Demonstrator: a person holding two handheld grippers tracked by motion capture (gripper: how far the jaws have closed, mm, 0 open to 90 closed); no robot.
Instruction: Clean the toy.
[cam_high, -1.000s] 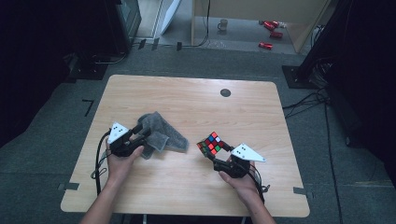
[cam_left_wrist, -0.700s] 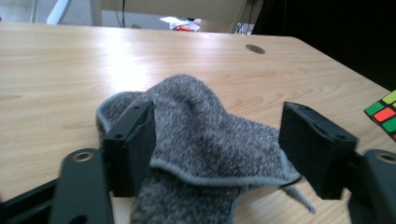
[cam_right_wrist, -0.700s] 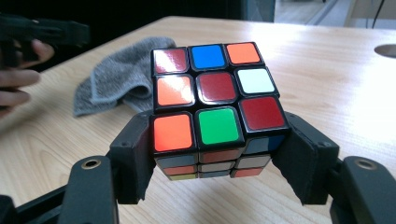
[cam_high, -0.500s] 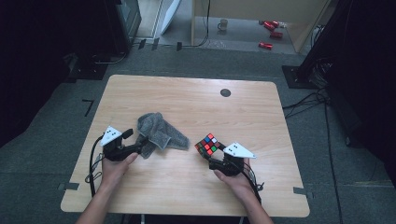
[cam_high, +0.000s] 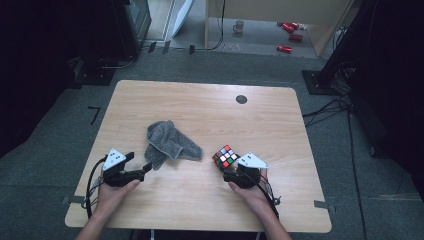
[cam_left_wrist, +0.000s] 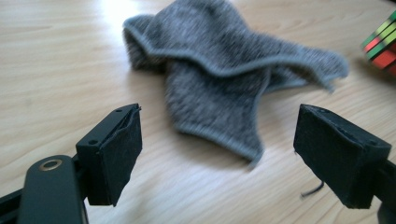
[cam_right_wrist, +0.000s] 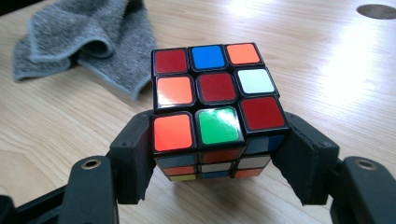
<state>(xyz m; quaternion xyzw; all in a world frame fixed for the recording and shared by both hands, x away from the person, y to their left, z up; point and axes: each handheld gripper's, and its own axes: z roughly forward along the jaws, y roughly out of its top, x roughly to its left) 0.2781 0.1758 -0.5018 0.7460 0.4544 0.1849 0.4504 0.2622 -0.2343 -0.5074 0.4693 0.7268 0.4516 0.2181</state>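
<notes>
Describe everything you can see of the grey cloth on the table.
The cloth is a small grey towel of looped, terry-like fabric with a stitched hem. It lies crumpled and folded over itself on the wooden table, left of centre, one corner trailing toward the person. Nothing grips it: the left tongs, whose jaws have just been opening, stand wide just short of that corner. The cube sits apart to its right.
</notes>
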